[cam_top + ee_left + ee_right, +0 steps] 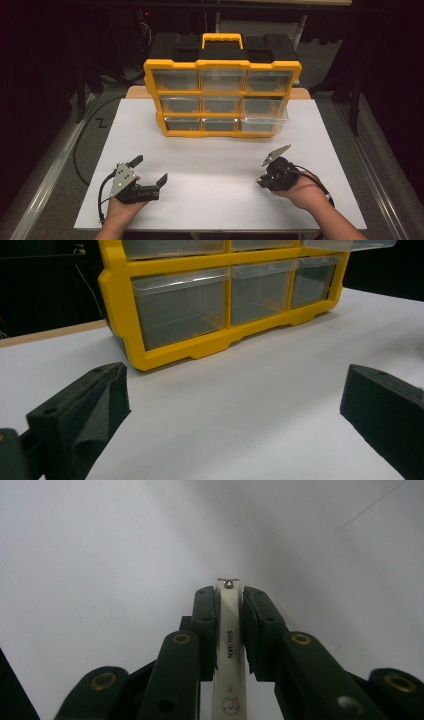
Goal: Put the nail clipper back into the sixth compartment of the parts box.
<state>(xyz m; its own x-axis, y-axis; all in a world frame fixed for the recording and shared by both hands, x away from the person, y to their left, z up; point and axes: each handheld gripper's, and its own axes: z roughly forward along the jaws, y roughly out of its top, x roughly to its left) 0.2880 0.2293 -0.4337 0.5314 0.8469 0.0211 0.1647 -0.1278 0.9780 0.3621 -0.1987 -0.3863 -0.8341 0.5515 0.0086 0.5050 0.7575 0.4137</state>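
My right gripper [261, 179] points down at the white table top [215, 170] on the near right. In the right gripper view, its jaws [230, 594] are shut on a slim cream-white nail clipper [229, 645] that stands edge-on between the pads, with a small rivet at its far tip. My left gripper [149, 170] rests on the near left. It is open and nothing lies between its black pads [85, 405].
A yellow and black drawer organiser [222, 64] with clear drawers stands upright at the back of the table and is also seen close up [117, 310]. Its bottom right drawer [264, 123] is pulled out a little. Dark floor and a cable lie left of the table.
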